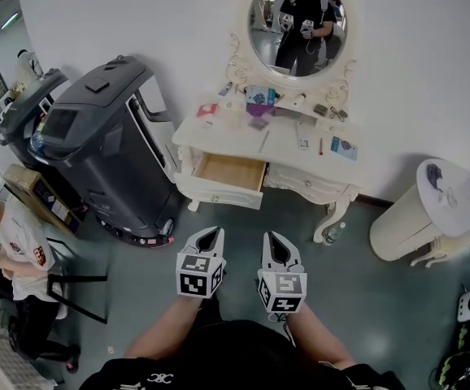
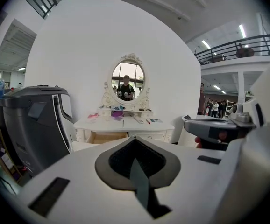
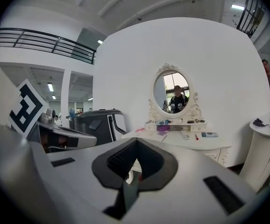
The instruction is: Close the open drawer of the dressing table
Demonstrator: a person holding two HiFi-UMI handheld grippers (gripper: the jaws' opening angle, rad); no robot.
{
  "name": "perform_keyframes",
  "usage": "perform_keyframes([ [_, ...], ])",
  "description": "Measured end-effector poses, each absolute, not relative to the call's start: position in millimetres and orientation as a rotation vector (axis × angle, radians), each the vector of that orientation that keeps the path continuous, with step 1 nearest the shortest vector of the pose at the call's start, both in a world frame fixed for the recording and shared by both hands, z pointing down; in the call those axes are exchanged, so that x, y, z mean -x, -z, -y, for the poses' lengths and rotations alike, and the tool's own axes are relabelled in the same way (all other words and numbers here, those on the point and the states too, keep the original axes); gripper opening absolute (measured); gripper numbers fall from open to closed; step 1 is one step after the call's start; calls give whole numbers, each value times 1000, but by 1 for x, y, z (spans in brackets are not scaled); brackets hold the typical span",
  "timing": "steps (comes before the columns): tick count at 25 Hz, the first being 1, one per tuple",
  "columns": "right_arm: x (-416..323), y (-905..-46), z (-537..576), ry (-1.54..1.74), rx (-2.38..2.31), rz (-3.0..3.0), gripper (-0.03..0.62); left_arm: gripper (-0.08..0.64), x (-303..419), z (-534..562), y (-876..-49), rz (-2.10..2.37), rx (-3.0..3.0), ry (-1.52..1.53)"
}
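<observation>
Jaws pressed together at the tips and nothing held: my left gripper (image 1: 215, 234) and right gripper (image 1: 269, 238) hang side by side low in front of my body. Each gripper view shows only dark pads meeting in a point. Behind them my forearms reach forward and slightly down. The marker cubes face up toward my head, and the two tools are near each other but not touching.

The white dressing table (image 1: 288, 145) stands well apart from both tools, across a stretch of grey-green floor (image 1: 243, 226). It is set against the wall under its oval mirror (image 1: 300, 24). The open drawer (image 1: 228, 173) sits in the table's left half as I face it. It is pulled out toward me, its wooden bottom showing, with its white front panel (image 1: 219, 192) nearest me. A large black machine (image 1: 105, 136) stands just left of the table and a round white side table (image 1: 430, 210) to its right.

I judge the task to be at its very start, the approach, with the drawer not yet touched. The next move calls for stepping up to the table. Then one gripper, probably the left since it lines up better, goes against the front panel. A straight, even push toward the wall should keep the drawer from skewing, and shut jaws suit that push.
</observation>
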State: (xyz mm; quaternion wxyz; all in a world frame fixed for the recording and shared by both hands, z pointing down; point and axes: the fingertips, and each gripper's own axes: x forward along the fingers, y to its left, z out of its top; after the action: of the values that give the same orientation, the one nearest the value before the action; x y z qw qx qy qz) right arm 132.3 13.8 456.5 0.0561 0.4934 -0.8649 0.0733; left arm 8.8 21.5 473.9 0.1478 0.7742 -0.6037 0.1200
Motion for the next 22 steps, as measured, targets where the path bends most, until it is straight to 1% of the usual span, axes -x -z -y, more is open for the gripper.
perform_keyframes([
  [8,-100,-457,45,-211,-1500,2597,8,5,24,44,-479,1707,-2230,-322],
  [22,-31,-476,143,-294,-1526,2526,8,5,99,135,-512,1617,-2201,-389],
])
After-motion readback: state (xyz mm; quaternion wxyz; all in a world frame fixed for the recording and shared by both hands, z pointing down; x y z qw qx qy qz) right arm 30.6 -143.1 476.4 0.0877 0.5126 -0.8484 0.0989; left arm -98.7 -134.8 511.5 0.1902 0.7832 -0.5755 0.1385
